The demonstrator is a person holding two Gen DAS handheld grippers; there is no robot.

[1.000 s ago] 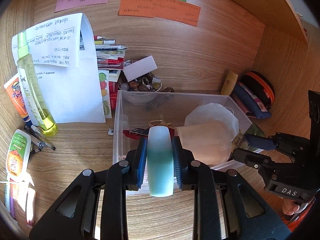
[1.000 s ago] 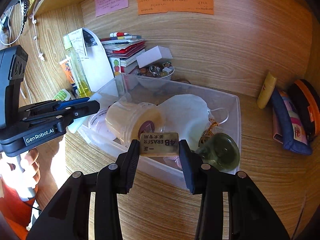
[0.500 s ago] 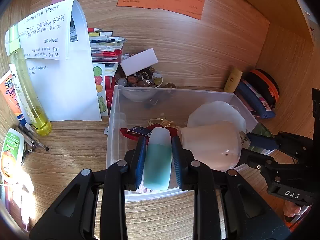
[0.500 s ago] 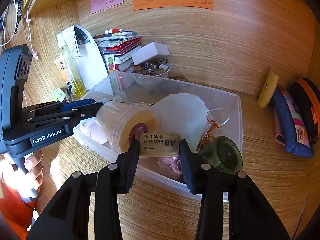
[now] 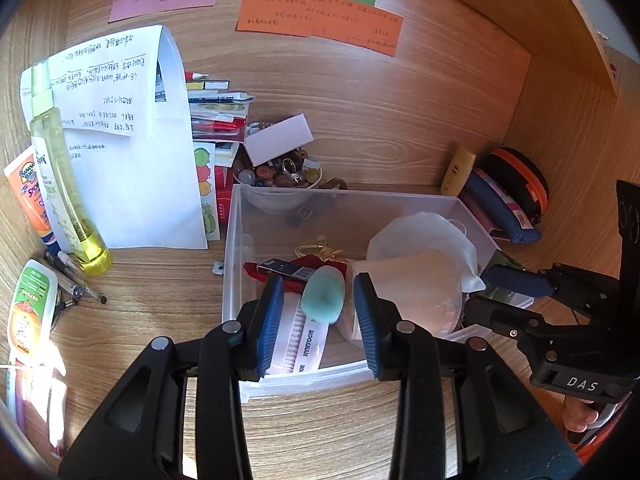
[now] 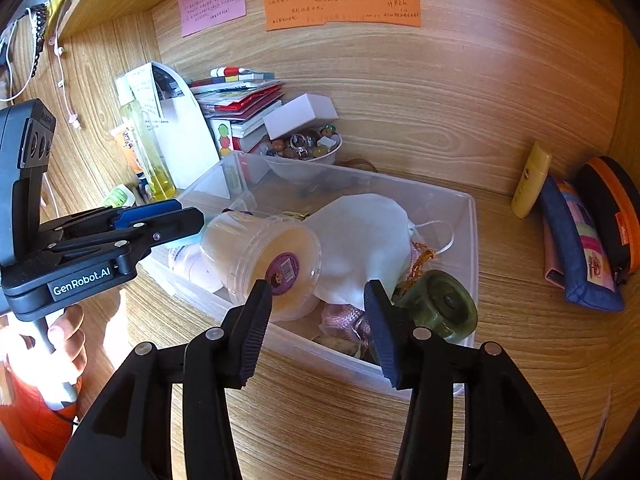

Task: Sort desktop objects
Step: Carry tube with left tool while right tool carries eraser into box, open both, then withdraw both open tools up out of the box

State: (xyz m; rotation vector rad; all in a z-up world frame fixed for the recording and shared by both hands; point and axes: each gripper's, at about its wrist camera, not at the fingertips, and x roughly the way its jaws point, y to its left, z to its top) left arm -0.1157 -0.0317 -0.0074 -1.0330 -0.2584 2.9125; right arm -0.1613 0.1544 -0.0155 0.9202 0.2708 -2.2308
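Over the near left corner of the clear plastic bin, my left gripper has its jaws opening. A teal soft tube sits tipped end-on between the blue pads, and neither pad touches it. It rests above a white brush in the bin. My right gripper hangs over the near rim of the bin, its jaws opening with nothing between them. The eraser is not in sight. Below the right gripper lie a translucent lidded tub, a white mask and a green jar.
Left of the bin stand a yellow bottle, an orange sunscreen tube, pens and folded papers. A bowl of beads sits behind it. Pencil cases and a yellow tube lie to the right.
Both grippers' jaws have parted. The teal tube has left the left pads and tipped down into the bin. The eraser has gone from between the right fingers.
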